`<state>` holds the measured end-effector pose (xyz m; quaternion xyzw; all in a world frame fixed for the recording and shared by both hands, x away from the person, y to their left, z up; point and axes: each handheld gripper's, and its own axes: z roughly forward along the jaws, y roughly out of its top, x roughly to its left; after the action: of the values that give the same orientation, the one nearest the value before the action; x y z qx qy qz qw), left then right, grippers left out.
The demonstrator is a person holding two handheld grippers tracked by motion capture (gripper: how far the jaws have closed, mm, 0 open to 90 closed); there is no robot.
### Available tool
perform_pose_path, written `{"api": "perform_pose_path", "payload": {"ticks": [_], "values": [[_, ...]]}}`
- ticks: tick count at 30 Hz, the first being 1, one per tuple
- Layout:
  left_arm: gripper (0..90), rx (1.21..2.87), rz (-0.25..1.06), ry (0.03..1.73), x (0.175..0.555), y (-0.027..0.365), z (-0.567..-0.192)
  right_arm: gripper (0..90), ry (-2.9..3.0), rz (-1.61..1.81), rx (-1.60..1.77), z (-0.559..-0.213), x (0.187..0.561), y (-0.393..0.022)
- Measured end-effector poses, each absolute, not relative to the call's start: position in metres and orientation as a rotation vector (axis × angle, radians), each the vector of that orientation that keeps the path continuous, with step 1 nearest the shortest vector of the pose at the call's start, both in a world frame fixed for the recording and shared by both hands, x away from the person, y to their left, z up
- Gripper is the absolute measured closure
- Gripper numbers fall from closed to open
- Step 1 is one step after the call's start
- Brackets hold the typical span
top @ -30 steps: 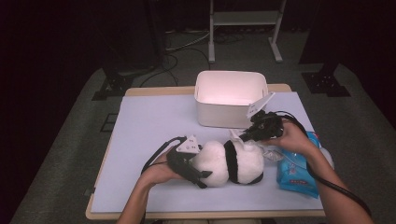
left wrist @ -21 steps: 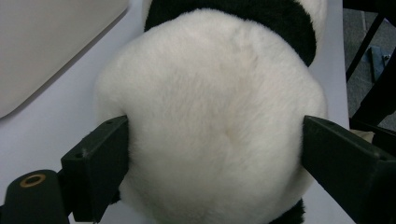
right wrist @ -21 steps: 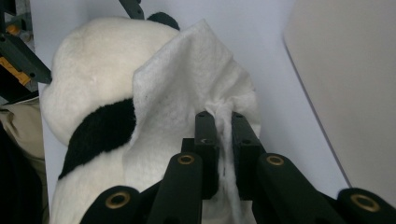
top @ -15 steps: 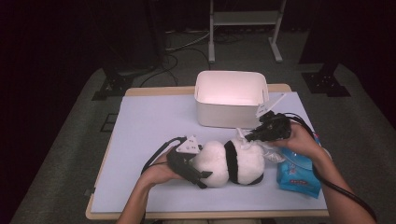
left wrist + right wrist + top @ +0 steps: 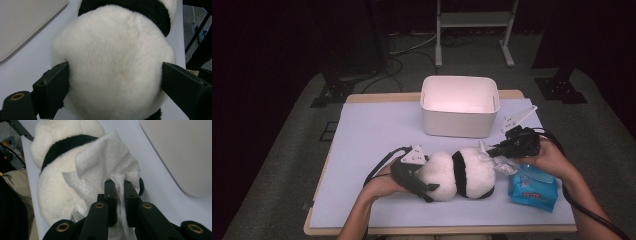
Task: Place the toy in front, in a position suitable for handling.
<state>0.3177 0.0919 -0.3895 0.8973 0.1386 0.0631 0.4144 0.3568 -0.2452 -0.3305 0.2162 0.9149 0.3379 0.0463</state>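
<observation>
A black-and-white plush panda (image 5: pixel 462 172) lies on the pale table cover (image 5: pixel 372 130). My left gripper (image 5: pixel 419 182) is shut on the panda's white end (image 5: pixel 115 75), its jaws pressed into the fur on both sides. My right gripper (image 5: pixel 487 150) is shut on a white wet wipe (image 5: pixel 107 167), which hangs against the panda's other end (image 5: pixel 60 182). In the high view the wipe (image 5: pixel 486 152) touches the plush. A blue pack of wipes (image 5: pixel 532 187) lies under the right hand.
A white plastic bin (image 5: pixel 459 105) stands behind the panda, its wall close to the right gripper (image 5: pixel 117 182). Cables trail from both grippers. A metal stand and dark floor lie beyond the table's far edge.
My right gripper has moved right and slightly toward the near edge with the wipe, from over the panda's top to its right end. The left gripper and panda have stayed put.
</observation>
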Motion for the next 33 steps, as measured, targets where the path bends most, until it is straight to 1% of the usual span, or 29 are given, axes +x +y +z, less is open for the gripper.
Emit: {"api": "perform_pose_path", "payload": {"ticks": [3, 4, 8, 10, 12, 20, 25, 32, 33], "values": [[10.2, 2.254, 0.159, 0.35, 0.318, 0.092, -0.389, 83.4, 2.796, 1.018, 0.616, -0.327, 0.354, -0.237], [10.2, 2.252, 0.158, 0.354, 0.318, 0.092, -0.389, 83.4, 2.806, 1.015, 0.569, -0.324, 0.354, -0.225], [10.2, 2.247, 0.155, 0.36, 0.318, 0.092, -0.39, 83.4, 2.834, 1.001, 0.503, -0.323, 0.356, -0.202], [10.2, 2.246, 0.155, 0.361, 0.318, 0.092, -0.39, 83.4, 2.842, 0.991, 0.495, -0.324, 0.357, -0.197], [10.2, 2.241, 0.152, 0.363, 0.319, 0.092, -0.39, 83.3, 2.865, 0.979, 0.452, -0.325, 0.359, -0.178], [9.8, 2.236, 0.143, 0.368, 0.319, 0.093, -0.391, 83.3, 2.91, 0.951, 0.358, -0.329, 0.353, -0.149], [9.2, 2.234, 0.142, 0.372, 0.319, 0.094, -0.389, 83.4, 2.907, 0.956, 0.341, -0.33, 0.344, -0.155], [8.9, 2.209, 0.126, 0.385, 0.321, 0.097, -0.386, 83.5, 2.847, 1.058, 0.453, -0.338, 0.332, -0.194], [8.9, 2.209, 0.126, 0.385, 0.321, 0.097, -0.386, 83.5, 2.847, 1.058, 0.453, -0.338, 0.332, -0.194]]}}
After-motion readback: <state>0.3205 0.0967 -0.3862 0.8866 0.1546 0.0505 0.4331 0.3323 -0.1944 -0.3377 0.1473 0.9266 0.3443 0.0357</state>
